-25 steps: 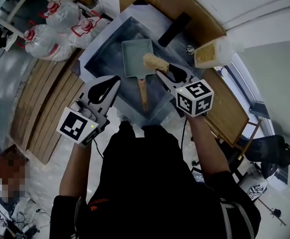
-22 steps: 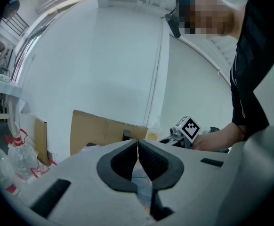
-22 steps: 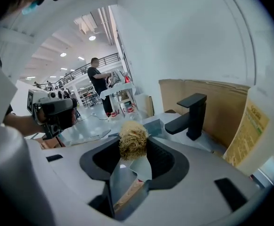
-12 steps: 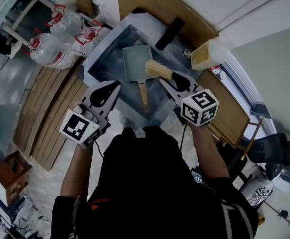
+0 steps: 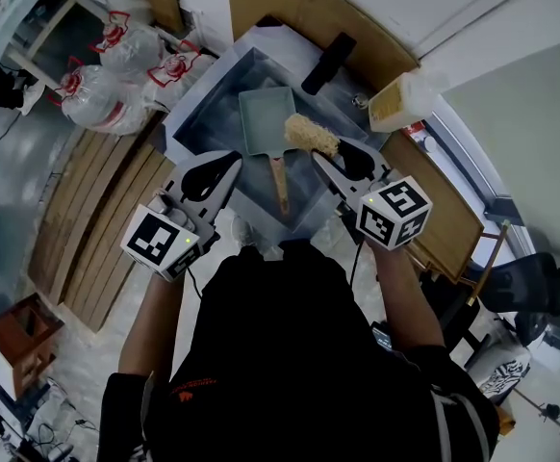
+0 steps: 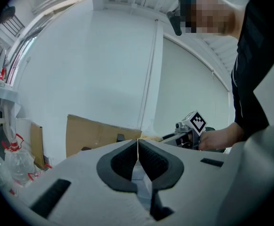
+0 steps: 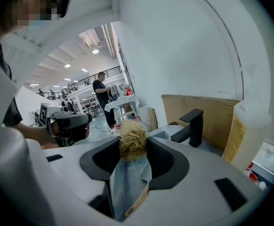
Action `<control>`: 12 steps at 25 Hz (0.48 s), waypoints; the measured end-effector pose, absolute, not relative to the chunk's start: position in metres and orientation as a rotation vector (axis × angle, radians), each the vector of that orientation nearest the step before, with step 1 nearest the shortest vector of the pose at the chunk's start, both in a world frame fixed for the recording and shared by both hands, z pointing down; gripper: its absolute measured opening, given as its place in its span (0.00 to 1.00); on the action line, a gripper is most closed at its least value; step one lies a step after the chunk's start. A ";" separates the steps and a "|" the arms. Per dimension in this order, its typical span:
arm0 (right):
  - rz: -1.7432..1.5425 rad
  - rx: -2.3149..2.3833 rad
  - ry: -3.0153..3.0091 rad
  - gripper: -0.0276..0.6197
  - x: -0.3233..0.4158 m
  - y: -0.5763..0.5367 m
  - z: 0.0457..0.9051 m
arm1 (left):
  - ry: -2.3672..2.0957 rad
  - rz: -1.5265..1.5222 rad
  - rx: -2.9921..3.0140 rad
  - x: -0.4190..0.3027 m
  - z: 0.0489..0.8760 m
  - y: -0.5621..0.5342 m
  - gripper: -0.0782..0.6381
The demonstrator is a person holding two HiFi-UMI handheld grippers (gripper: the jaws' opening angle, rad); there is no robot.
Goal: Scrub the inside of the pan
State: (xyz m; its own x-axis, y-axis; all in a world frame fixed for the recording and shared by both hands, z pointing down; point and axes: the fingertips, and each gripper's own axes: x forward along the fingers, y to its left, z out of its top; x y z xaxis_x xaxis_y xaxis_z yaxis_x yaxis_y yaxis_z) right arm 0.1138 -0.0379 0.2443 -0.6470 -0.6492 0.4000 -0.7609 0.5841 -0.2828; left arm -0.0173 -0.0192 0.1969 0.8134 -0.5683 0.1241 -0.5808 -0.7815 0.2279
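Right gripper point(image 5: 330, 152) is clamping a tan scrubber point(image 5: 310, 135) and holding it over the right rim of the pan point(image 5: 264, 115); contact is not resolvable. The pan is lying flat in the sink point(image 5: 182, 112), under and ahead of those jaws. The pan's left half is showing bare. Left gripper point(image 6: 137, 149), jaws together on nothing, is hanging over the sink's near-left edge.

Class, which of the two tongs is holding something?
The right tongs, clamped on the tan scrubber; the left tongs are shut with nothing between them.
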 end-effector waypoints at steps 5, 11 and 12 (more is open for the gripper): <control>0.626 1.155 -2.571 0.31 0.110 -0.036 0.240 | -0.878 0.061 2.747 -0.014 0.196 -0.019 0.14; 0.624 1.144 -2.572 0.31 0.110 -0.036 0.239 | -0.873 0.059 2.747 -0.011 0.196 -0.020 0.14; 0.625 1.142 -2.571 0.31 0.110 -0.036 0.240 | -0.872 0.061 2.747 -0.010 0.197 -0.020 0.14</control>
